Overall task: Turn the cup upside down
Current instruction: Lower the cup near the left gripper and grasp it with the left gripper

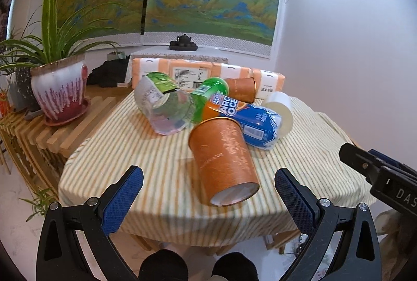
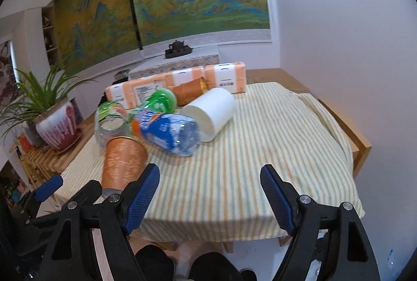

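An orange paper cup (image 1: 224,161) lies on its side on the striped tablecloth (image 1: 156,150), its base toward me and its mouth toward the bottles. My left gripper (image 1: 208,189) is open and empty, its fingers either side of the cup's base, not touching. The cup also shows in the right wrist view (image 2: 122,161), left of my right gripper (image 2: 209,184), which is open and empty over bare cloth. A second orange cup (image 1: 242,89) lies at the back. A white cup (image 2: 211,112) lies on its side.
Crushed plastic bottles, one blue-orange (image 1: 247,122), one green (image 1: 208,96) and one clear (image 1: 164,106), lie behind the cup. Orange tissue packs (image 1: 203,72) line the back. A potted plant (image 1: 60,93) stands on a slatted bench at left. The table's front edge is near.
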`<move>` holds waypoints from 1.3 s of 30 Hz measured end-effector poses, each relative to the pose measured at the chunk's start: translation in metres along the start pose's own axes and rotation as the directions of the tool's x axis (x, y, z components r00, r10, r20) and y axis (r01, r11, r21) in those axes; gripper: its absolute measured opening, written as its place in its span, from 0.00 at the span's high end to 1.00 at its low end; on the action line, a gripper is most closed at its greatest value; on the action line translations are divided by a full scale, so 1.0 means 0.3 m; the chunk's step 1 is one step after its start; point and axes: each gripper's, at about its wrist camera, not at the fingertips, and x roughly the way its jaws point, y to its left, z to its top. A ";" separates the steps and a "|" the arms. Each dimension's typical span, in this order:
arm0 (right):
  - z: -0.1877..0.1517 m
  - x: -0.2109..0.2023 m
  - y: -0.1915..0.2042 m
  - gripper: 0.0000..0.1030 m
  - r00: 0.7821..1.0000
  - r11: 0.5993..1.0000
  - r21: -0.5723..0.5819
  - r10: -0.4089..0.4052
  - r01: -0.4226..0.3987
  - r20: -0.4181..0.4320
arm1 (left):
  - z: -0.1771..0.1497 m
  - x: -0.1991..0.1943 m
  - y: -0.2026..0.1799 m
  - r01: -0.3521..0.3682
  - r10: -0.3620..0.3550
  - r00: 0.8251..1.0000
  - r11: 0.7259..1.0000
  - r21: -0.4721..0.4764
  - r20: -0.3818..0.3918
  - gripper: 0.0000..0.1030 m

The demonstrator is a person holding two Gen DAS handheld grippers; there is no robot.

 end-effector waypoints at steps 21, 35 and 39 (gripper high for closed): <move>-0.016 0.034 -0.056 0.26 1.000 1.000 0.028 -0.004 0.004 -0.017 | -0.036 0.110 -0.005 -0.063 0.063 0.998 0.998 0.001 0.020 0.01; -0.015 0.050 -0.052 0.26 1.000 1.000 0.031 -0.002 0.003 -0.027 | -0.069 0.153 -0.033 -0.050 0.050 0.999 0.997 0.051 0.005 0.06; -0.014 0.052 -0.049 0.26 1.000 1.000 0.031 -0.001 0.002 -0.030 | -0.072 0.164 -0.038 -0.051 0.052 0.999 0.997 0.064 -0.007 0.16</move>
